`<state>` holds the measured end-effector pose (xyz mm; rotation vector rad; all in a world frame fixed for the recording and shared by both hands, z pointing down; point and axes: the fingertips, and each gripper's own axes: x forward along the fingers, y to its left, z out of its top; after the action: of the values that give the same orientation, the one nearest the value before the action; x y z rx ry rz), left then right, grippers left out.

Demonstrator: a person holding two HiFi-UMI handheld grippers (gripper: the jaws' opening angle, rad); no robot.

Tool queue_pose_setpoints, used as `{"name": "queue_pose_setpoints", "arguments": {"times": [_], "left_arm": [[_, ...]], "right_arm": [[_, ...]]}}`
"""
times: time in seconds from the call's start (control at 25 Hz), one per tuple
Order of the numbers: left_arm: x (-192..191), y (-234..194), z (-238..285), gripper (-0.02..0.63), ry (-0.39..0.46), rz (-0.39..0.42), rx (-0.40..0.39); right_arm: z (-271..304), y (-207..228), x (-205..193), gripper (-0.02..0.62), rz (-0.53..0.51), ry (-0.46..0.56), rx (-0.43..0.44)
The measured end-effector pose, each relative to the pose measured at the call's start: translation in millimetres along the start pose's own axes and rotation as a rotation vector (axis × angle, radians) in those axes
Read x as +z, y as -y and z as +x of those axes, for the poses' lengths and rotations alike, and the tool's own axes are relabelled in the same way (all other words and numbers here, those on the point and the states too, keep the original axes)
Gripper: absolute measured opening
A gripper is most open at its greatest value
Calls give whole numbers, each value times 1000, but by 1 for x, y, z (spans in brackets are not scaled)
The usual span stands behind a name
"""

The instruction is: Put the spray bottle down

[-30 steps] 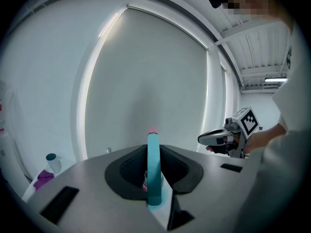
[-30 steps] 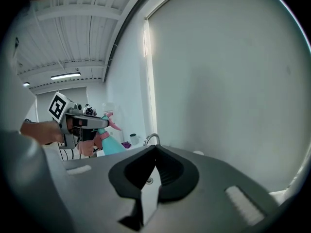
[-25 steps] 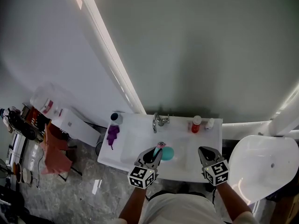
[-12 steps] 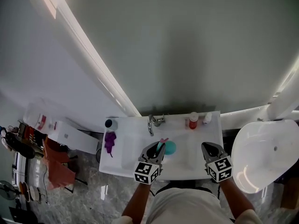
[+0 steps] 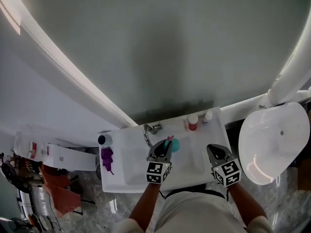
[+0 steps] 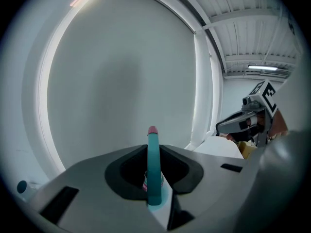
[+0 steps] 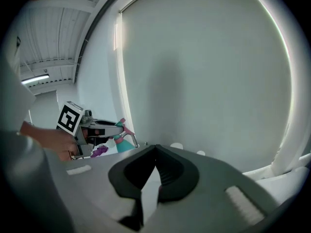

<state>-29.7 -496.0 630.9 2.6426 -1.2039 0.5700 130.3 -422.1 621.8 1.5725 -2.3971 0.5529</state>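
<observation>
The teal spray bottle (image 5: 173, 144) with a pink nozzle hangs over the white sink (image 5: 127, 174), just right of the faucet (image 5: 149, 129). My left gripper (image 5: 162, 150) is shut on it. In the left gripper view the teal neck (image 6: 153, 169) stands upright between the jaws, with the pink tip above them. My right gripper (image 5: 217, 154) hovers over the sink's right part, shut with nothing in it; its jaw tips meet (image 7: 155, 148). From the right gripper view the left gripper (image 7: 97, 127) and the bottle (image 7: 122, 142) show at the left.
At the sink's back edge stand a red bottle (image 5: 193, 123) and a small white bottle (image 5: 208, 116). A purple object (image 5: 107, 157) and a dark-capped jar (image 5: 103, 140) sit on the left side. A round white fixture (image 5: 269, 144) lies to the right. A large mirror rises behind.
My left gripper has carried the spray bottle farther back over the sink, closer to the faucet and lower. The right gripper shifted slightly. The head view has swung.
</observation>
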Motion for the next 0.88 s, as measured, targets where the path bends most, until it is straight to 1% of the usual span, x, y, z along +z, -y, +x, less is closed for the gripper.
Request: {"name": "queue_pose_setpoints", "arguments": {"times": [0.16,0.44,0.68,0.88], "left_arm": [[-11,-6,34,67,-16,29,-7],[-28,-19,89,67,-41,35,-15],[-50,-30,131,67,-65,66,-18],[-66,-48,157,67,-74,64,-5]], "right_arm": [[9,6,-11,11,9,-25,-29],[25,10,-31,11,36,-71,-66],[24,17,-47,11,79,-96,-125],[25,14,-60,11,104,-111,-162]]}}
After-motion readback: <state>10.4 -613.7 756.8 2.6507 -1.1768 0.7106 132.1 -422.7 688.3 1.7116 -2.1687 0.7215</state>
